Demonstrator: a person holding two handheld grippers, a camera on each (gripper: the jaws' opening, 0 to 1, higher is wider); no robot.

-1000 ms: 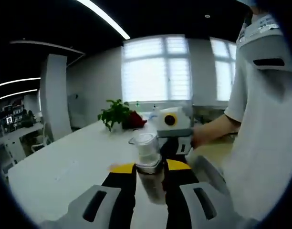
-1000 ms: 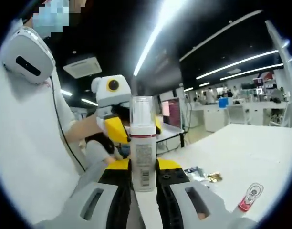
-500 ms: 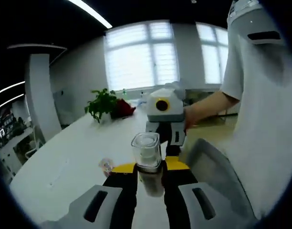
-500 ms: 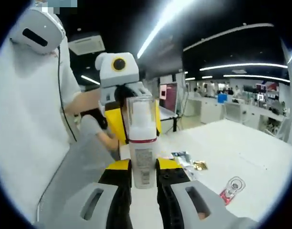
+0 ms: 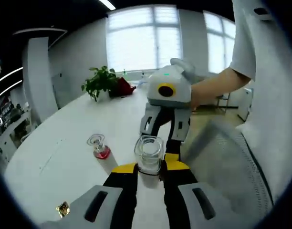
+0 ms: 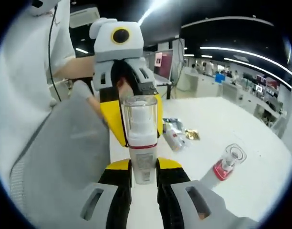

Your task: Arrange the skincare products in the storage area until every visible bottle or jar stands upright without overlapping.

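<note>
A pump bottle with a clear cap and a red band (image 6: 142, 143) stands upright between the jaws of my right gripper (image 6: 144, 165), which is shut on it. In the left gripper view a clear-capped bottle (image 5: 148, 153), apparently the same one, is seen from above with my left gripper (image 5: 150, 167) shut on it. The two grippers face each other across it: the right gripper (image 5: 164, 136) sits just behind the bottle, and the left gripper (image 6: 135, 119) flanks it with its yellow jaws. A small red bottle with a clear cap (image 5: 99, 148) (image 6: 226, 165) stands on the white table (image 5: 65, 143).
A sachet (image 6: 172, 136) and a gold wrapper (image 6: 191, 135) (image 5: 63, 208) lie on the table. A potted plant (image 5: 102, 80) stands at the far end. A person's arm (image 5: 217, 86) and grey fabric (image 6: 69, 143) are close beside the grippers.
Both grippers have come down closer to the table with the bottle still held. Both views now tilt downward, bringing the small red bottle and more tabletop into sight.
</note>
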